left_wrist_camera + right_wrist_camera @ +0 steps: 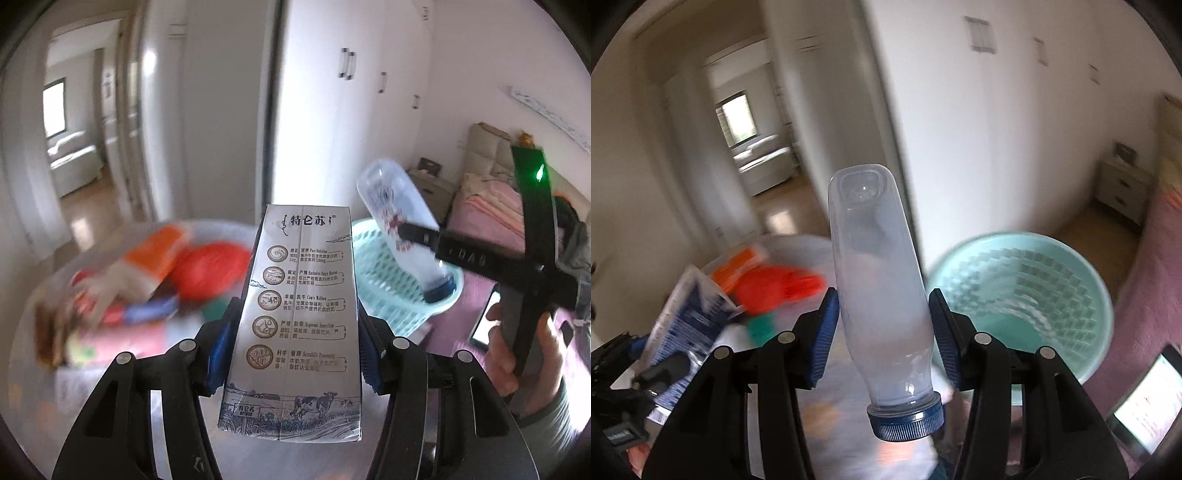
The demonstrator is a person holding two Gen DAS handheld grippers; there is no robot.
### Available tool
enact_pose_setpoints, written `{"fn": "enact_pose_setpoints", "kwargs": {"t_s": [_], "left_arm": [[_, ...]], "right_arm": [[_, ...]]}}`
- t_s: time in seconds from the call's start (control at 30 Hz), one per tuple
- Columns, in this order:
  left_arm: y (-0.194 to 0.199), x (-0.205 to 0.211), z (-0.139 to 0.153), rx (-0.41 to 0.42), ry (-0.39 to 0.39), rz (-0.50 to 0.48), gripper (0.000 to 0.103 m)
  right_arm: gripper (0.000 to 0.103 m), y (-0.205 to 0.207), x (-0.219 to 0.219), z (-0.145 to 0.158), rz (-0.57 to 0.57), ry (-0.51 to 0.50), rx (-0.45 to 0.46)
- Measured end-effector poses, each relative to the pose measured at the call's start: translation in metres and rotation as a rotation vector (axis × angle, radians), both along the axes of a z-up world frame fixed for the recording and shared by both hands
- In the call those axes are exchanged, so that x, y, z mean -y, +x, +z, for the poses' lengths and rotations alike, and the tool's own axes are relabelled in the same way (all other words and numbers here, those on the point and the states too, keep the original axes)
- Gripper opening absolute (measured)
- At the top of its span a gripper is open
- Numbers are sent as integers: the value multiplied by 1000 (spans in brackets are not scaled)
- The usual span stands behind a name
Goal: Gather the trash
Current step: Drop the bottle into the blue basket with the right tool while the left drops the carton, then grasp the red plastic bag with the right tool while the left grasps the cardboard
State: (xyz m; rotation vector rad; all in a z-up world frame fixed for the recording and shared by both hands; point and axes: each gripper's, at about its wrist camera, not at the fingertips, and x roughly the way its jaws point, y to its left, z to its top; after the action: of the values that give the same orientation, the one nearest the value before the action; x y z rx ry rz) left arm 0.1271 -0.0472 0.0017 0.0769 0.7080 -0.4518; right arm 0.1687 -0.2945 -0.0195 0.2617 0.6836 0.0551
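The left gripper [295, 343] has its jaws clamped on a milk carton [299, 317]. The right gripper [884, 332] grasps a clear bottle [882, 295], cap toward the camera, apparently above the teal basket [1071, 280].

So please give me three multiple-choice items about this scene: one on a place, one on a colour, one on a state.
1. Where is the basket relative to the bottle in the right wrist view?
A. right of it
B. left of it
C. on top of it

2. What colour is the bottle's cap?
A. red
B. blue
C. yellow

3. What does the left gripper hold?
A. nothing
B. a spoon
C. a carton

Answers: 1 A, the teal basket sits right of the bottle. 2 B, the cap is dark blue. 3 C, its pads press the carton's sides.
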Motion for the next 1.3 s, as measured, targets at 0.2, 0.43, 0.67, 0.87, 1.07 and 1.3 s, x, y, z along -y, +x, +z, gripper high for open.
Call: {"fn": "enact_pose_setpoints", "kwargs": {"t_s": [0.2, 0.43, 0.67, 0.87, 1.07, 1.3], "left_arm": [[54, 71, -7, -66, -57, -87, 54], [109, 146, -57, -209, -40, -144, 54], [135, 189, -97, -288, 2, -154, 55], [137, 198, -107, -297, 7, -163, 64], [122, 176, -99, -270, -27, -148, 64], [94, 121, -69, -212, -91, -81, 64]], "right_arm": [[47, 22, 76, -25, -174, 35, -109], [47, 47, 122, -68, -225, 69, -251], [47, 60, 143, -89, -248, 86, -306], [47, 53, 135, -81, -253, 61, -278], [47, 39, 133, -71, -247, 76, -246], [47, 24, 99, -45, -175, 60, -159]]}}
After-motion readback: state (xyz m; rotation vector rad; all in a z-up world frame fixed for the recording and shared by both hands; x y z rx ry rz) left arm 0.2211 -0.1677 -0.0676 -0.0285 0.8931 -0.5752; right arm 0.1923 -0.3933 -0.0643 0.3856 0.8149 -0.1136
